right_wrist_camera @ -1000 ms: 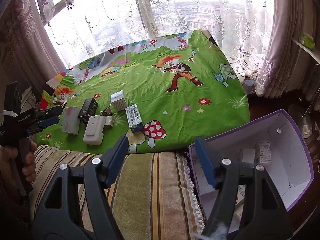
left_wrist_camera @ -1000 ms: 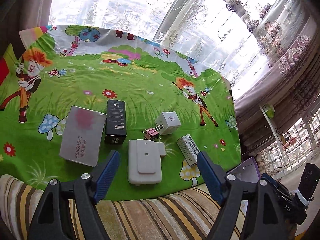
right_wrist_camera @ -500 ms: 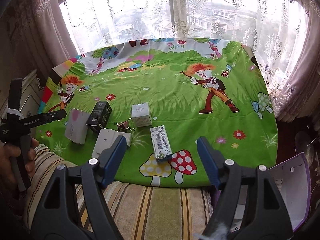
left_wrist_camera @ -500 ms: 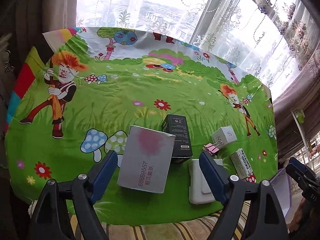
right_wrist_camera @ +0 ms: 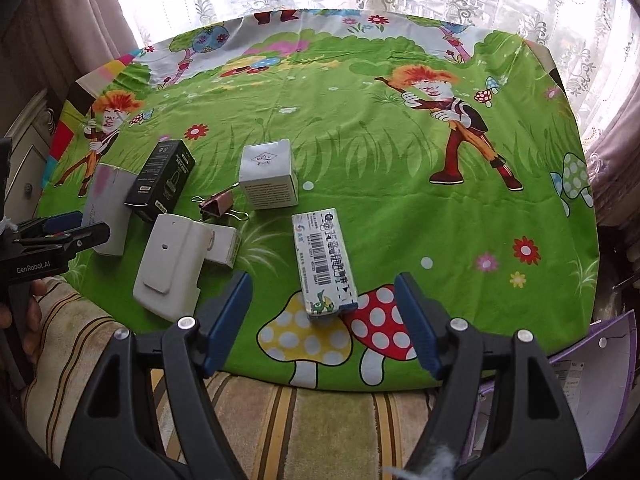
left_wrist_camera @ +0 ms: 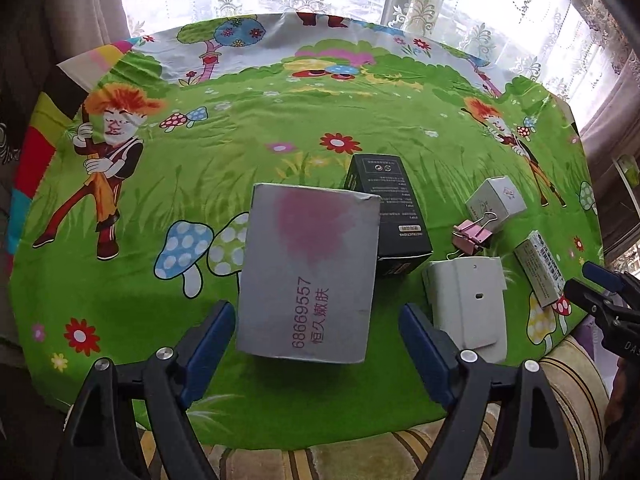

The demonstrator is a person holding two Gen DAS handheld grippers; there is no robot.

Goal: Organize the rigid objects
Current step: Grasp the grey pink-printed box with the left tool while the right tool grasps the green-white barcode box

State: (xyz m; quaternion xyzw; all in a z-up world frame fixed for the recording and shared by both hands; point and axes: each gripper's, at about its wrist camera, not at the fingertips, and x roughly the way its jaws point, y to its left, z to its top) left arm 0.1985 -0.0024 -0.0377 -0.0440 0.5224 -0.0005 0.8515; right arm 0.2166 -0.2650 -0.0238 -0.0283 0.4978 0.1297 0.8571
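We've got our left gripper (left_wrist_camera: 316, 360) wide open above the near end of the grey box (left_wrist_camera: 310, 276), nothing pinched. The box lies flat on the green cartoon cloth (left_wrist_camera: 248, 148), long axis running away from us. Our right gripper (right_wrist_camera: 322, 320) is open too, lined up with the barcode carton (right_wrist_camera: 325, 266), which also points lengthwise away.

Grey box (left_wrist_camera: 308, 280) reads "68669557" — left tool (right_wrist_camera: 52, 240) body reads "GenRobot.AI".
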